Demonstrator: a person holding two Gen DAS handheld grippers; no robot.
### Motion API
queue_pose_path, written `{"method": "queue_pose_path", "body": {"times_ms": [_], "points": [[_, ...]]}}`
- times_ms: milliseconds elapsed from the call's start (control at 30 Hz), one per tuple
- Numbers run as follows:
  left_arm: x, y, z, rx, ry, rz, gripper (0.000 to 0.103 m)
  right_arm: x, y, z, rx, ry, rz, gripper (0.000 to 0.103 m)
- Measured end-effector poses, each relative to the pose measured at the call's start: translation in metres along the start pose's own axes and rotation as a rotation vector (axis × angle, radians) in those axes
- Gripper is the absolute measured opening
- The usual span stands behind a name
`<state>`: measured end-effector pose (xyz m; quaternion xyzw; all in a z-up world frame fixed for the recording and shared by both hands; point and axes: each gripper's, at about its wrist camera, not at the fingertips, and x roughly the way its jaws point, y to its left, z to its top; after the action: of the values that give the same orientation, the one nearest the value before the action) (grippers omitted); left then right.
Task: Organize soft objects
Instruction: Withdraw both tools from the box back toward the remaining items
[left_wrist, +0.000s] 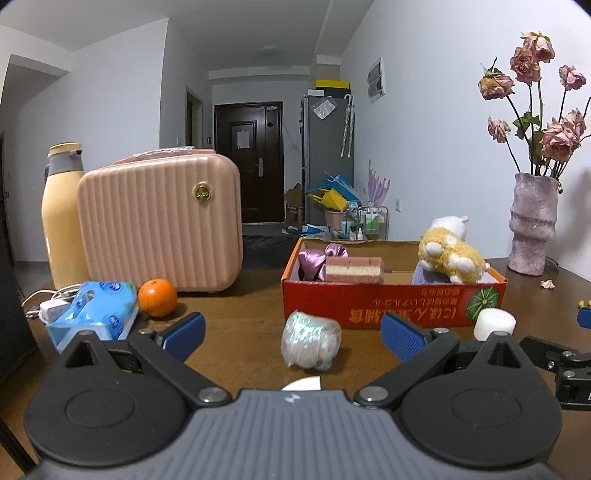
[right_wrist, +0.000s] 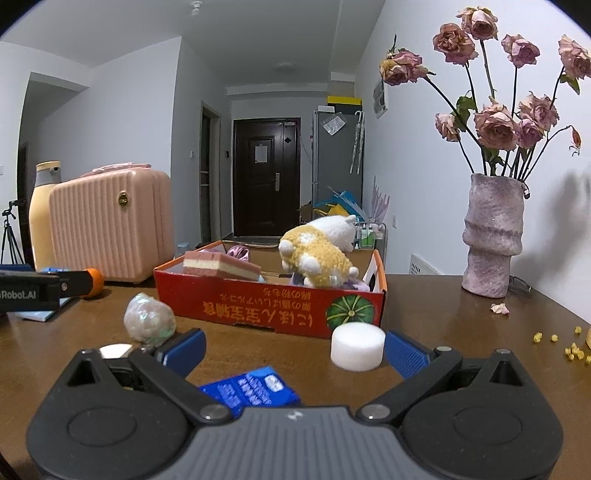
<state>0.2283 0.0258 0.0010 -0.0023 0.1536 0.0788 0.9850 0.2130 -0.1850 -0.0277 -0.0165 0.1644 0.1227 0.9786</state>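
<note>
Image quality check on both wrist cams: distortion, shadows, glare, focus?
Left wrist view: strong fisheye, black corners, walls bowed; the iridescent bundle between the open left gripper fingers is sharp and glints; soft shadow under it. Right wrist view: same bowing; vase throws a shadow on the wall; white foam cylinder near the open right gripper is bright but not clipped.

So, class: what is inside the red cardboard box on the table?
Inside the red cardboard box you can see a yellow and white plush toy, a pink layered sponge block and a shiny purple fabric piece. Something lilac lies under the plush, mostly covered; the box floor is largely hidden.
</note>
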Motion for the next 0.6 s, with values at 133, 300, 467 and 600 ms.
{"method": "queue_pose_path", "body": {"times_ms": [133,300,467,600], "points": [[-0.011,0.008,-0.007,-0.013,0.012,0.005,0.103,-0.009,0.004,-0.005,0.004,0.004,0.004,0.103],[-0.022,0.016,-0.013,-0.018,0.033,-0.001,0.103,-0.019,0.008,-0.010,0.010,0.005,0.003,0.103],[-0.026,0.024,-0.017,-0.028,0.050,-0.013,0.103,-0.022,0.012,-0.014,0.013,0.020,-0.006,0.103],[-0.026,0.028,-0.018,-0.030,0.060,-0.022,0.103,-0.024,0.016,-0.017,0.009,0.034,-0.012,0.103]]}}
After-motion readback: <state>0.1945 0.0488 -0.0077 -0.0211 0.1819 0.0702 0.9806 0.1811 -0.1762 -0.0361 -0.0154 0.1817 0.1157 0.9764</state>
